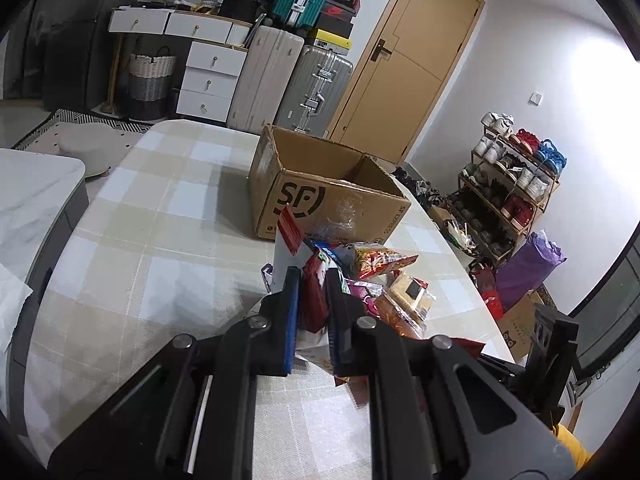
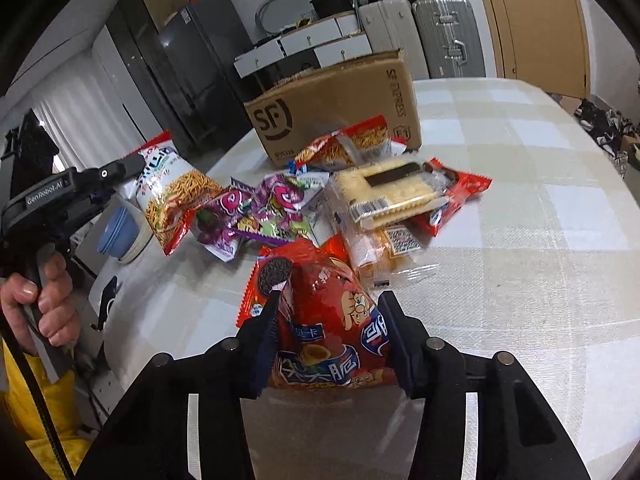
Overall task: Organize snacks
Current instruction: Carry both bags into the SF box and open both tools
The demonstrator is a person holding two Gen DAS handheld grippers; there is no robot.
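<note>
My left gripper (image 1: 313,280) is shut on a white and red noodle snack bag (image 1: 294,240), held edge-on above the table; the same bag shows in the right wrist view (image 2: 172,196) in that gripper (image 2: 132,168). My right gripper (image 2: 332,300) is shut on a red snack bag with a cartoon bear (image 2: 328,320). An open cardboard SF box (image 1: 328,196) stands beyond the snack pile and also shows in the right wrist view (image 2: 336,108). The pile holds purple candy bags (image 2: 256,208), a cracker pack (image 2: 392,188) and a red noodle bag (image 2: 352,144).
The table has a checked cloth (image 1: 160,220), and its right edge is close to the pile. Suitcases (image 1: 296,80), drawers (image 1: 208,76) and a door (image 1: 408,60) stand behind. A shoe rack (image 1: 508,192) is at the right. Blue bowls (image 2: 118,232) sit off the table's left side.
</note>
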